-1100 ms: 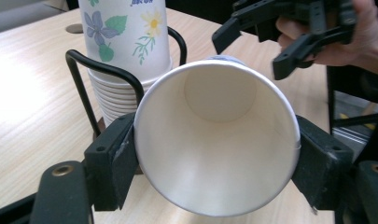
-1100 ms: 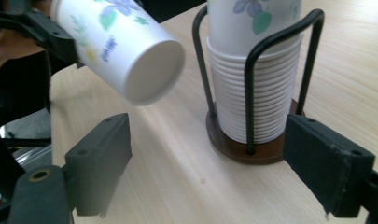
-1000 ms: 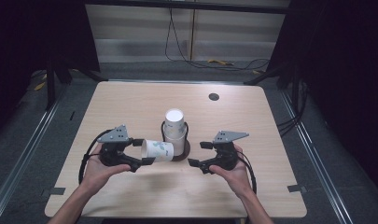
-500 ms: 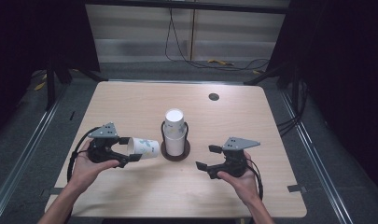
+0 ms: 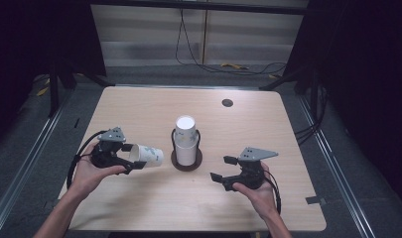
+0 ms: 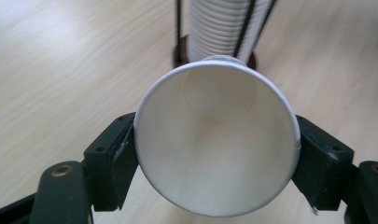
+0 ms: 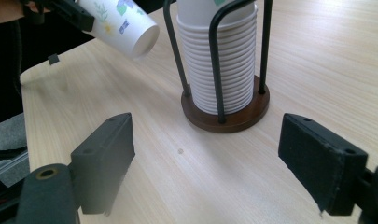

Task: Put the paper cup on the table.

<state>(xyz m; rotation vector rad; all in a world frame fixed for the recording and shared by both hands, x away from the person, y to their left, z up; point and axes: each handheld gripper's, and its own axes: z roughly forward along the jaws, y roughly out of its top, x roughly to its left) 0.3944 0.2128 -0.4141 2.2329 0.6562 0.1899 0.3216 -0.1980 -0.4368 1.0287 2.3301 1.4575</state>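
— Paper, white inside and printed with small leaves outside: that is the cup [image 6: 217,140] the left gripper [image 5: 120,157] has clamped by the rim, one jaw on each side of the mouth.

— Why is it lying sideways?

— The gripper points along the counter [image 5: 139,106], so the cup's base faces the stack of cups [image 7: 221,60] in the wire holder [image 7: 214,65] near the middle. It hangs above the wood to the holder's left, apart from it. Gripping across the open mouth probably suits a light, thin wall best.

— And the right gripper [image 5: 227,170]?

— Its jaws stand wide apart with nothing between them, low over the counter to the holder's right and aimed at the dark wooden base [image 7: 233,116], likely ready to steady it.
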